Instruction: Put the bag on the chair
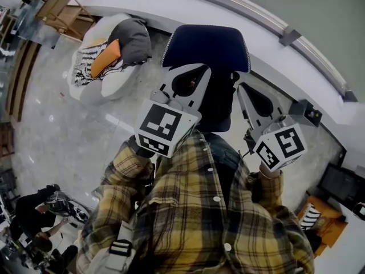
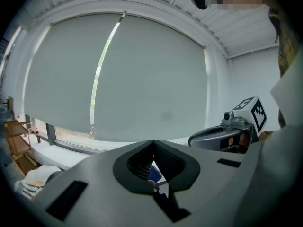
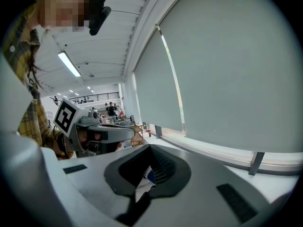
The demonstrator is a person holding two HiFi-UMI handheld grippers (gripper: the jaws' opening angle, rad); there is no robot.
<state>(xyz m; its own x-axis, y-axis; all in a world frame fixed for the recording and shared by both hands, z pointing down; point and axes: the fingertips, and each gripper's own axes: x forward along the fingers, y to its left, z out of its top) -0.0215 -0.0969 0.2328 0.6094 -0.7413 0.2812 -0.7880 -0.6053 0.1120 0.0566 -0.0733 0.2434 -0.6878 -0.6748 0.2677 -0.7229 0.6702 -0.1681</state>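
Pale floor lies below me, with the blue chair (image 1: pixel 206 49) just ahead. Left gripper (image 1: pixel 197 76) and right gripper (image 1: pixel 246 96) are both clenched on nothing. I cannot find the bag itself, only a grey strap (image 1: pixel 120 247) at the shoulder.

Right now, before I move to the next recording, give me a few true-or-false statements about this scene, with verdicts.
1. The left gripper and the right gripper both have their jaws together with nothing held. True.
2. The orange cushion lies on the chair. False: it lies on the white beanbag, off to the left of the chair.
3. The chair in front of the grippers is dark blue. True.
4. The blind is rolled up to the top of the window. False: it is drawn down over nearly the whole window.
5. The person wears a yellow plaid shirt. True.
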